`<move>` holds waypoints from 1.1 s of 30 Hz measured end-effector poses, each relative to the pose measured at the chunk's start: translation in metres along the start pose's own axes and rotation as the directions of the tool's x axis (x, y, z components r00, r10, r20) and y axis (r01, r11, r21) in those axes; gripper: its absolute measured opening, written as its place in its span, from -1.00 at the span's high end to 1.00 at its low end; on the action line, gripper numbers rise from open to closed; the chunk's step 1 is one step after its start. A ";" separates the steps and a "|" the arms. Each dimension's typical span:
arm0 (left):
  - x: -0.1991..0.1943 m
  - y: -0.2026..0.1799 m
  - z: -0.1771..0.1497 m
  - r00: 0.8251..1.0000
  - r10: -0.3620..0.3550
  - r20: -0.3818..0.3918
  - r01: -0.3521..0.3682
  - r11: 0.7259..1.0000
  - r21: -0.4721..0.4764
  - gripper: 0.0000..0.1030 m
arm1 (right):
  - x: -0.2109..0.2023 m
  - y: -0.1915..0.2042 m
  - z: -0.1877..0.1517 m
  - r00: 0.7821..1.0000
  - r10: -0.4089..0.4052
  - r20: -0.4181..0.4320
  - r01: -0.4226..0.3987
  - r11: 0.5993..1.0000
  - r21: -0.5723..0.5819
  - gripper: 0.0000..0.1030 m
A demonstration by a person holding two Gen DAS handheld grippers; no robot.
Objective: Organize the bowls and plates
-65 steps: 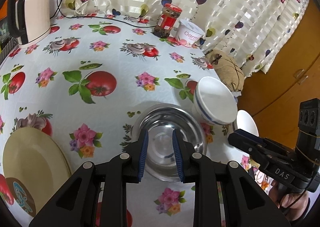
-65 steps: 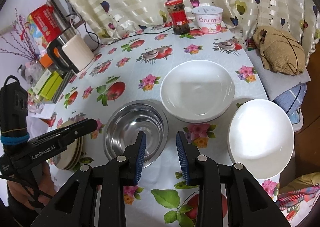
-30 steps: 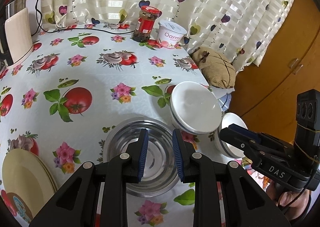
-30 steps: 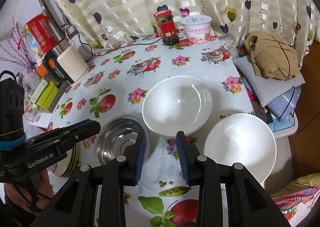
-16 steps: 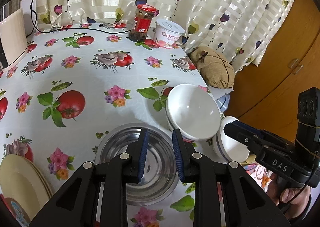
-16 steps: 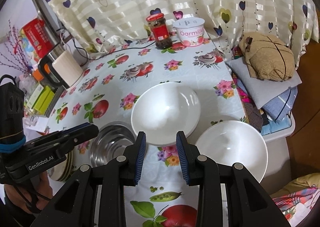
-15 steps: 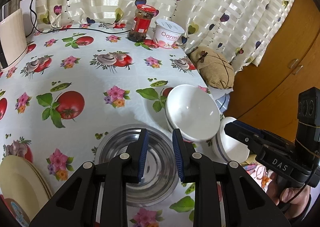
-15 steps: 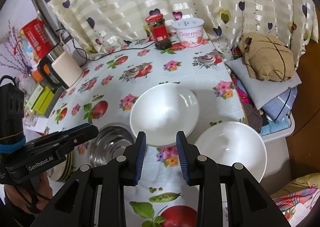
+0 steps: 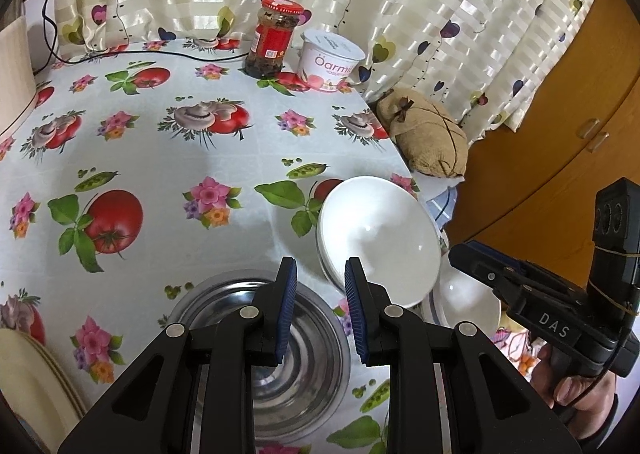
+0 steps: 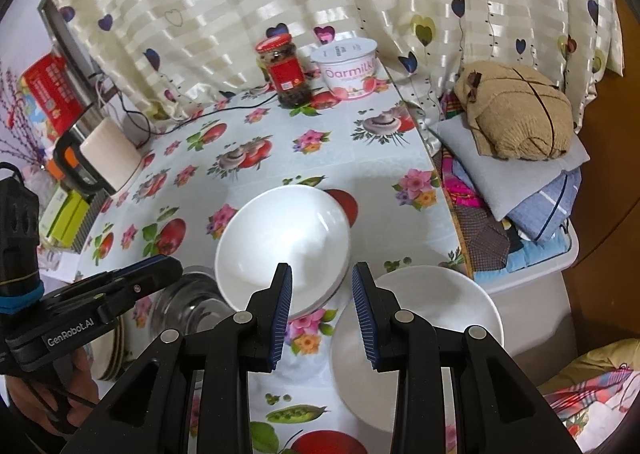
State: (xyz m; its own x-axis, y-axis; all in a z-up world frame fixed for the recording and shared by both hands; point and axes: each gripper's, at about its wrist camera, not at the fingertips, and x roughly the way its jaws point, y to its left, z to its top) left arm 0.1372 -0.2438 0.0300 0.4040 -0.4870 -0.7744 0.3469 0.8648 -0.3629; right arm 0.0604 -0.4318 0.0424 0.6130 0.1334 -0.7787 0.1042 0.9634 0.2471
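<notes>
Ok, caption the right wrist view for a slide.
Open right gripper hovering over two white bowls on a floral tablecloth.

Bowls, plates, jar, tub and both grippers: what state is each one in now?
Steel bowl: upright, empty.
White bowl: upright, empty, looks stacked on another.
Second white bowl: upright, empty, near table edge.
Plates: stacked.
Jar: upright, lid on.
Tub: upright, sealed.
Left gripper: open, holding nothing.
Right gripper: open, holding nothing.

The white yogurt tub [image 10: 350, 68] far ahead of the right claw [image 10: 322, 308] reads "Oarmilk". The left claw [image 10: 104, 308], off to its left, bears "GenRobot.AI". From the left view, the right claw's side reads "DAS".
</notes>
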 end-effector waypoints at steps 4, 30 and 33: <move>0.008 0.001 0.003 1.000 -0.001 -0.005 0.001 1.000 -0.006 0.50 | 0.008 -0.005 0.005 1.000 -0.006 -0.007 0.006 1.000 0.005 0.40; 0.039 0.005 0.008 0.999 -0.005 -0.043 0.004 1.000 -0.027 0.50 | 0.047 -0.012 0.012 0.998 -0.015 -0.061 0.015 1.000 0.001 0.62; 0.042 0.003 0.008 0.999 -0.008 -0.050 0.007 1.000 -0.023 0.50 | 0.048 -0.012 0.012 0.998 -0.015 -0.065 0.015 1.000 0.000 0.66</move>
State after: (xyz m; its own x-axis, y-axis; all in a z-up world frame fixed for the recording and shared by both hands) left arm 0.1625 -0.2625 0.0004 0.3586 -0.4872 -0.7963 0.3298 0.8641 -0.3801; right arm 0.0980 -0.4399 0.0083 0.5592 0.1338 -0.8182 0.1132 0.9653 0.2352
